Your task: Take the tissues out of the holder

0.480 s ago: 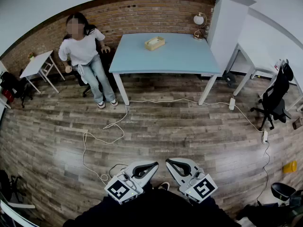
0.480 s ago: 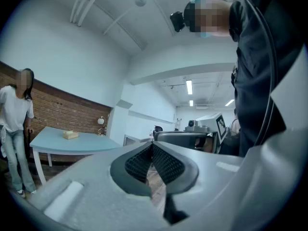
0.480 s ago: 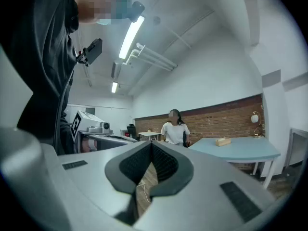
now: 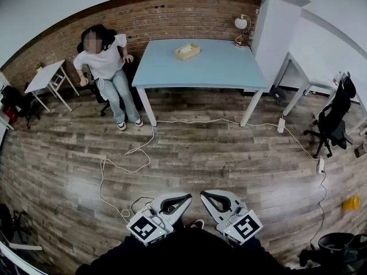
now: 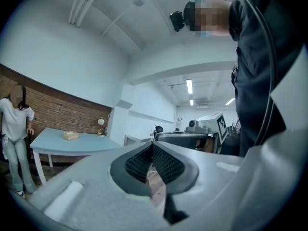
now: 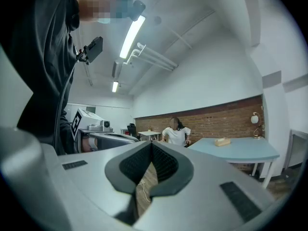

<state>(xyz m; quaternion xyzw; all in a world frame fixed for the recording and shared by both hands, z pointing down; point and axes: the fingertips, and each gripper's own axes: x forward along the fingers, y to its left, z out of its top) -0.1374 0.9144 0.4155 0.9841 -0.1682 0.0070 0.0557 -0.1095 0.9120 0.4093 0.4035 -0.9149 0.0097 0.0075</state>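
- Left tongs [image 4: 182,200] and right tongs [image 4: 207,197] hang low before the operator's dark-clothed body, tips angled toward each other. Each has its jaws pressed together with nothing caught between them, and only floor shows through the slit below the ribbed black pads [image 5: 168,163].
- Smooth grey moulded shells carry both tools, each topped by a white marker cube [image 4: 144,228] printed with black squares.
- Wood-plank floor [image 4: 200,148], grey-brown and slightly glossy, stretches ahead, and a thin white cable [image 4: 133,153] loops loosely across it.
- The tissue holder [image 4: 187,51] sits well apart from the tongs, across the room on the pale blue desk [image 4: 223,70], toward the far edge. It reads as a small tan rectangular box, possibly wood; the tissues themselves are too small to make out.
- The desk has a flat matte top on white legs. A globe lamp [image 4: 242,23] stands at its back corner against the rough red brick wall [image 4: 172,16], and a seated person [image 4: 104,62] in a white top is just beside its left end.
- By the look of it the task has not started; this is the approach. The next move likely calls for crossing the floor over the cable and opening one pair of tongs. It would then pinch soft, thin tissue at the holder's slot, perhaps with the other pair steadying the light box.
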